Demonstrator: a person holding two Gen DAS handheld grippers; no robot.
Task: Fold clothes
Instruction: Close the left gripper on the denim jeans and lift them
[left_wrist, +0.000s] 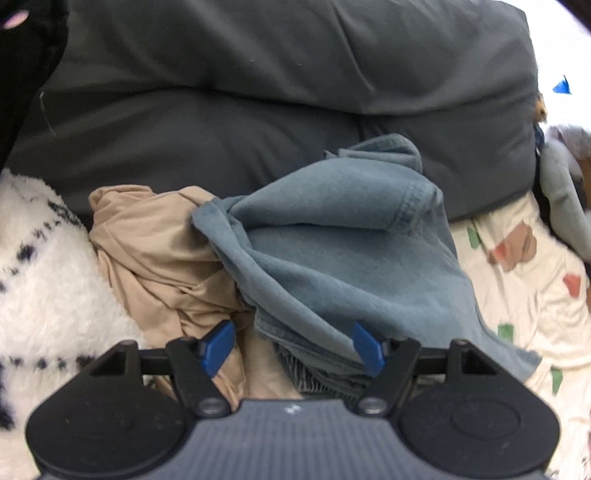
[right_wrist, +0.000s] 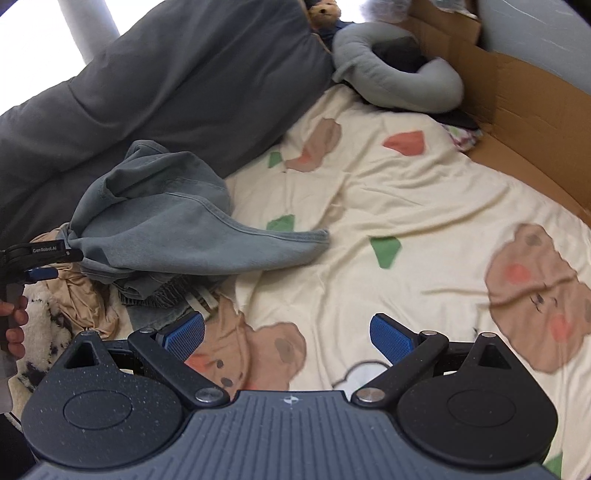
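While both my grippers hang over the bed, the clothes lie in a crumpled heap: a blue-grey sweatshirt (left_wrist: 332, 258) draped over a beige garment (left_wrist: 159, 254), filling the middle of the left wrist view. My left gripper (left_wrist: 293, 347) has its fingers spread wide, with nothing between them, poised just over the near hem of the sweatshirt. My right gripper (right_wrist: 288, 334) is likewise spread and empty, over bare patterned bedsheet (right_wrist: 406, 206).

Nothing here lies folded, so I judge the step in hand to be picking a garment out of the heap. Taking the sweatshirt would call for closing on a single layer at its hem or a corner and lifting it clear of the beige piece beneath, onto the open sheet.

Only the right wrist view shows that free sheet, filling its centre and right, plus the sweatshirt's edge (right_wrist: 295, 236) trailing onto it and a cardboard box (right_wrist: 517, 96) at upper right. Only the left view shows the white fluffy textile (left_wrist: 40, 280) at its left edge clearly.
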